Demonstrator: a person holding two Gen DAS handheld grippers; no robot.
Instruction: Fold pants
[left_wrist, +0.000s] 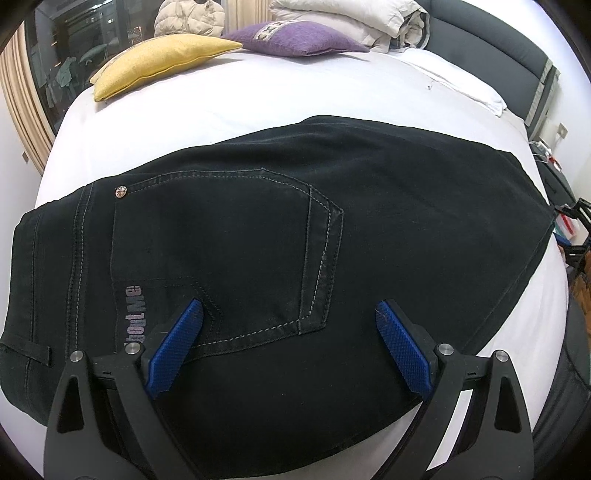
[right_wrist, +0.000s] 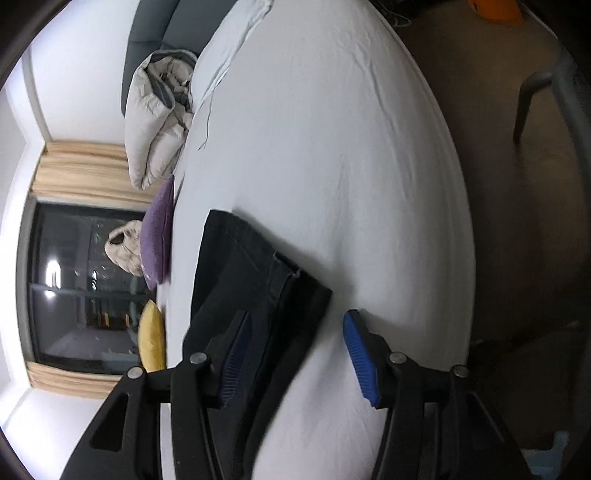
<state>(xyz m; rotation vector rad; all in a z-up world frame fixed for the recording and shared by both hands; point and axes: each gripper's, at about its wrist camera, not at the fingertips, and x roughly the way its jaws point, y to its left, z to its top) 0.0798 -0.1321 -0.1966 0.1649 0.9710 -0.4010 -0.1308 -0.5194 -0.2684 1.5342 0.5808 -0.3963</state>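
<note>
Dark blue-black pants (left_wrist: 240, 221) lie folded flat on the white bed sheet (left_wrist: 221, 110), back pocket up, with the waistband at the left. My left gripper (left_wrist: 290, 304) hovers just over the pocket area, open wide, and no cloth is pinched between its blue pads. In the right wrist view, rolled on its side, the hem end of the pants (right_wrist: 240, 266) lies on the sheet (right_wrist: 332, 147). My right gripper (right_wrist: 295, 314) is open there. Its left finger (right_wrist: 236, 343) is over the dark cloth and its right finger (right_wrist: 360, 354) is over bare sheet, and neither pad presses on the cloth.
A yellow cushion (left_wrist: 162, 62), a purple cushion (left_wrist: 295, 37), a rolled duvet (left_wrist: 354, 18) and a puffy jacket (left_wrist: 188, 18) line the far side of the bed. A grey headboard (left_wrist: 498, 44) is at the right. A chair (right_wrist: 546, 81) stands on the floor beyond the bed's edge.
</note>
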